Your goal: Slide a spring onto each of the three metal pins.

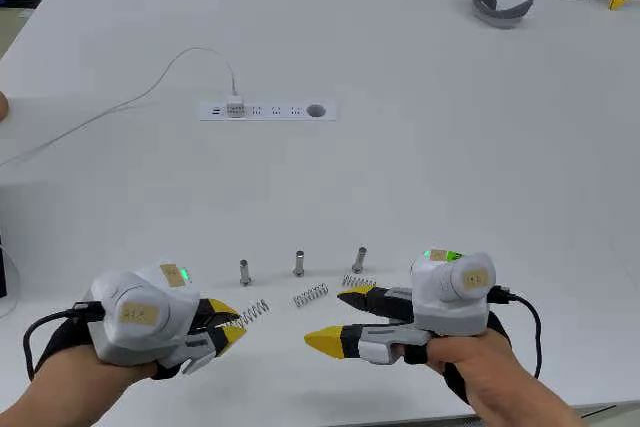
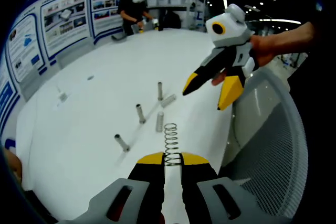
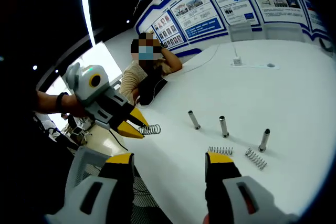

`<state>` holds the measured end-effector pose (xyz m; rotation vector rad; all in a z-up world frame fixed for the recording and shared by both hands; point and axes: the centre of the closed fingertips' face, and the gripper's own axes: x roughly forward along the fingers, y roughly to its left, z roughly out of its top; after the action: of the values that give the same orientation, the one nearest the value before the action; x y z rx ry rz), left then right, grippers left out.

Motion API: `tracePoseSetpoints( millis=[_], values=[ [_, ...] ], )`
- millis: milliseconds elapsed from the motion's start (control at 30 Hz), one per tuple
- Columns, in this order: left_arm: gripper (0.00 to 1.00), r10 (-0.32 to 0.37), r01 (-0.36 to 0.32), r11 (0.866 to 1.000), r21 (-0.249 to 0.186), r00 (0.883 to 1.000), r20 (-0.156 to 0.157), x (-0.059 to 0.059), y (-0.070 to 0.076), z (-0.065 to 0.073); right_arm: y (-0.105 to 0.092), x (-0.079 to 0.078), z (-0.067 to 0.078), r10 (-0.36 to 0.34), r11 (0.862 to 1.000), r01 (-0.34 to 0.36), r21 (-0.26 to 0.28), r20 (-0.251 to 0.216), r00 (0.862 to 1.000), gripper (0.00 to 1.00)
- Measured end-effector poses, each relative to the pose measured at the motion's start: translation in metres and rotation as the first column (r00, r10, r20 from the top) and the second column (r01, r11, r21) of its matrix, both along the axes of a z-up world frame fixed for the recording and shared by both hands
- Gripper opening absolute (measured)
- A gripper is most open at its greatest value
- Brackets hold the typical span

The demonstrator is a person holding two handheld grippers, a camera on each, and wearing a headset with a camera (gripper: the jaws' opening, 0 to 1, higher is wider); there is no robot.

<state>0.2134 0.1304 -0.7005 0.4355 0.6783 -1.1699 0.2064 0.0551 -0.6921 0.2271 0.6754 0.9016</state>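
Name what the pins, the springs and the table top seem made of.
Pins: likely steel, smooth grey sheen with highlights. Springs: thin coiled wire, probably steel, bright glints. Table top: matte white, perhaps laminate; can't be sure.

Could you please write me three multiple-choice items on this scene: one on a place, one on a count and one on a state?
1. Where do the two loose springs lie?
A. on the table, just in front of the pins
B. slid onto the pins
C. on the floor

2. How many pins stand on the table?
A. one
B. five
C. three

3. What state is the left gripper in?
A. open and empty
B. shut on a spring
C. shut on a pin

Answers:
1 A: both lie flat on the table near the row of pins.
2 C: three upright pins stand in a row, all bare.
3 B: its yellow tips pinch one end of a spring.
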Motion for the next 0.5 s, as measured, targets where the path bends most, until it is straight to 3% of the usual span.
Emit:
tracePoseSetpoints(
  millis=[233,500],
  values=[
    [0.10,-0.040,0.040,0.999,-0.029,0.999,-0.007,-0.009,-0.018,0.006,0.013,-0.007,0.002,0.028,0.998,-0.027,0.049,-0.022,0.999,0.52],
    [0.10,-0.118,0.118,0.993,-0.016,0.993,0.014,-0.021,-0.035,0.007,0.019,-0.009,0.006,0.024,0.992,-0.014,0.125,-0.076,0.997,0.42]
  ],
)
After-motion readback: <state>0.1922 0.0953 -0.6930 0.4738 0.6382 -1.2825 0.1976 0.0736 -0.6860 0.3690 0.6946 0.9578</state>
